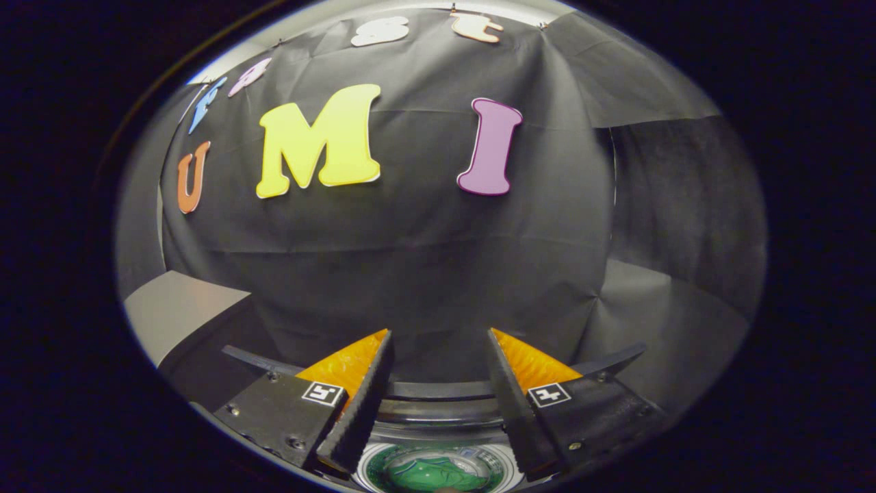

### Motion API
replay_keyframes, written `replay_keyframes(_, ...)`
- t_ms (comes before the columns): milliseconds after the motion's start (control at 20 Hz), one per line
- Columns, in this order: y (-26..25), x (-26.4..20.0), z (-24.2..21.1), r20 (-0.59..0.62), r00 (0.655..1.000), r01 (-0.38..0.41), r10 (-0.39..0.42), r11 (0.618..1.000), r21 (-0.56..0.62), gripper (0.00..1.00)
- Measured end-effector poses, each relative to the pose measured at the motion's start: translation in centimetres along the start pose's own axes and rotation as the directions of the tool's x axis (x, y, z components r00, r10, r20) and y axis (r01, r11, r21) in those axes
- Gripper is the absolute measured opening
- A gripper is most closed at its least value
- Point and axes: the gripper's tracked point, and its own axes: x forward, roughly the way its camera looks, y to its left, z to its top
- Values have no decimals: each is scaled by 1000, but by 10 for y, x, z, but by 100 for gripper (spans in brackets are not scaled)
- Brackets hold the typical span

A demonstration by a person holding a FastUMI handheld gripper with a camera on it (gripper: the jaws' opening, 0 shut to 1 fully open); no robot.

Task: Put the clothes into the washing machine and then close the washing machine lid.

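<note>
— Clothes (431, 474)? Where have they got to?

— Green cloth lies down in the drum of the washing machine (438, 418), below and between my fingers. I judge the loading step done, since the cloth sits inside the round opening and not on its rim.

— And your gripper (438, 356)?

— Spread wide with nothing in it. I hold it above the washing machine, pointing over the opening at the black wall beyond, because I have no more cloth to carry.

— The lid?

— I can't make it out clearly. A dark curved edge (438, 390) runs just past the opening; it may be the lid's hinge side, so I'd reach there next.
</note>
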Motion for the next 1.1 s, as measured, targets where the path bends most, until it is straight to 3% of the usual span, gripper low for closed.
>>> replay_keyframes(500,-3,-4,3,89,996,-8,9,1000,-8,84)
replay_keyframes(1100,-4,-3,-2,24,1000,-8,8,1000,3,84)
